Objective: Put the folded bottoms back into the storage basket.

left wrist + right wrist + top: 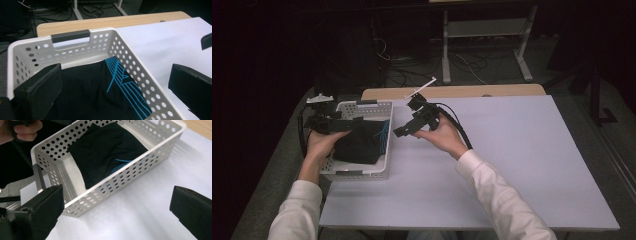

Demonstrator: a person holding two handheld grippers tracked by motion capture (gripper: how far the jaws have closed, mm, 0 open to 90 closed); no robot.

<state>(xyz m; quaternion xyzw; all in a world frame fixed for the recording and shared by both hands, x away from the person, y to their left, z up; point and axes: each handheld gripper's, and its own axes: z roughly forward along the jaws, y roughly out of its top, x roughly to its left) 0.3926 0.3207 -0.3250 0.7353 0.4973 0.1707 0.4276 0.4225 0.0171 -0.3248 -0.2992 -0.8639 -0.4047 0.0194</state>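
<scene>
A white perforated basket [382, 106] stands at the table's left edge, holding a folded black garment [359, 144] with blue line print. My left gripper [341, 125] hovers over the basket's left side, open; in the left gripper view its jaws stand wide apart above the garment [90, 87] and the basket's grey-handled far wall [71, 36]. My right gripper [407, 128] hangs just right of the basket, open and empty. The right gripper view looks along its spread jaws at the basket's side wall [120, 176] and the garment [107, 147].
The white table top [512, 150] stretches to the right of the basket. A wooden edge [462, 91] runs along the back. Cables and a metal stand [484, 30] sit on the floor beyond. The person's other hand [23, 130] is near the basket's corner.
</scene>
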